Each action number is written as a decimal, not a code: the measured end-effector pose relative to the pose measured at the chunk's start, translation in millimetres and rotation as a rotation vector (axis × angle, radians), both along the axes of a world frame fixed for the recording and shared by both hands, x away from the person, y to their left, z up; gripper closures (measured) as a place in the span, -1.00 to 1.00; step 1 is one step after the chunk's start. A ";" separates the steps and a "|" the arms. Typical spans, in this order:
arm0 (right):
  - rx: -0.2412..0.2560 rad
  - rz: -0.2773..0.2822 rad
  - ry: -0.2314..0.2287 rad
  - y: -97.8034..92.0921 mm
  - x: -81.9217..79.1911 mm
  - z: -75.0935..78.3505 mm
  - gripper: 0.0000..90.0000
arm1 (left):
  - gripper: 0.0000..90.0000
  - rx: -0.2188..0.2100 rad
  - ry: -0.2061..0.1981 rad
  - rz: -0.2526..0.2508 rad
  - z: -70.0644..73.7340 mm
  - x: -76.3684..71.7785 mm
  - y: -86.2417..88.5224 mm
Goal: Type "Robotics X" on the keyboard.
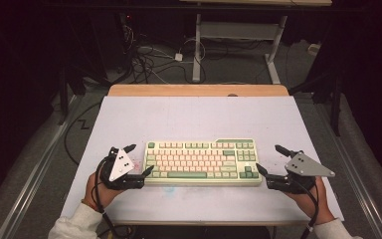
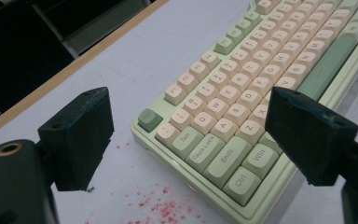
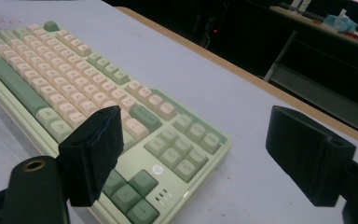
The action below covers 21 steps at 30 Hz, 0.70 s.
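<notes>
Green-and-cream keyboard (image 1: 202,162) sits flat at the near-middle of the grey table (image 1: 194,117), long edge toward you. Left gripper (image 1: 139,160) straddles its left end, jaws spread wide, holding nothing; right gripper (image 1: 273,159) is at the right end, jaws equally apart and empty. My read: you're setting up a two-ended grasp. Bring both in level, bite the case edge below the keycaps, not the keys. Close both together, or it'll skew. Ignore the red specks (image 2: 161,207) by the left corner.

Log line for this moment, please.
left gripper: open, at keyboard left end | right gripper: open, at right end | keyboard: flat on table
</notes>
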State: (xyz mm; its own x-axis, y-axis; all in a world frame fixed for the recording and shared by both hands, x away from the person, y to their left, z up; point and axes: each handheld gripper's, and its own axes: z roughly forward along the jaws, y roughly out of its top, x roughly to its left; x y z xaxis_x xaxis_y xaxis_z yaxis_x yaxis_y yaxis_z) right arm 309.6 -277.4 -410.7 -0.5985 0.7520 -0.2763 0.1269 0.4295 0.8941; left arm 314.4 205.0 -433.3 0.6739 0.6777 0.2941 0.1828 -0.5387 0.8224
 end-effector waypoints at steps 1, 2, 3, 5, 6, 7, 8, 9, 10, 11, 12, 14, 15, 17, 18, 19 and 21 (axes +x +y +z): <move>0.004 -0.003 0.001 -2.6 -0.9 -0.9 -0.56 | -0.67 0.003 -0.003 0.003 -0.9 -0.4 0.7; 0.003 -0.008 -0.001 -5.0 -1.5 -1.8 -0.56 | -0.67 0.001 -0.001 0.004 -1.8 -0.6 1.6; 0.005 -0.016 -0.001 -7.2 -2.6 -2.9 -0.56 | -0.67 0.002 0.000 0.007 -2.6 -1.1 2.6; 0.006 -0.024 0.001 -11.1 -4.1 -5.5 -0.56 | -0.67 -0.001 0.001 0.014 -4.7 -2.3 4.6; 0.004 -0.031 0.001 -12.7 -4.8 -7.1 -0.56 | -0.67 -0.006 0.002 0.016 -6.0 -3.5 5.7; 0.004 -0.036 0.007 -14.3 -6.0 -8.8 -0.56 | -0.67 -0.007 0.001 0.017 -7.4 -5.0 6.9; 0.003 -0.038 0.008 -15.9 -6.7 -10.5 -0.56 | -0.67 -0.008 0.001 0.020 -9.2 -6.6 8.3; 0.007 -0.040 0.012 -17.4 -7.7 -12.3 -0.57 | -0.67 -0.006 0.003 0.021 -10.8 -7.9 9.7; 0.005 -0.041 0.014 -19.1 -8.9 -14.0 -0.57 | -0.67 -0.005 0.005 0.024 -12.4 -9.1 11.3; 0.003 -0.043 0.013 -20.4 -10.4 -15.4 -0.57 | -0.67 -0.012 0.011 0.027 -14.1 -10.1 12.9; 0.003 -0.046 0.011 -22.0 -11.8 -16.3 -0.57 | -0.67 -0.012 0.016 0.030 -15.7 -11.0 14.0; 0.013 -0.049 0.013 -25.0 -13.3 -17.4 -0.57 | -0.67 -0.011 0.025 0.031 -18.7 -12.4 15.1; 0.014 -0.053 0.010 -25.7 -14.3 -17.9 -0.56 | -0.67 -0.007 0.029 0.029 -20.0 -13.1 15.1; 0.008 -0.052 0.010 -26.0 -15.1 -18.6 -0.56 | -0.67 -0.008 0.030 0.026 -21.4 -13.5 15.0; 0.007 -0.052 0.011 -25.6 -15.2 -19.1 -0.56 | -0.67 -0.007 0.032 0.022 -21.8 -13.4 15.0; 0.005 -0.049 0.011 -25.3 -15.0 -19.3 -0.56 | -0.67 -0.006 0.031 0.023 -22.1 -13.2 14.8; 0.003 -0.052 0.012 -24.1 -15.3 -19.8 -0.56 | -0.67 -0.012 0.031 0.018 -22.3 -12.1 14.2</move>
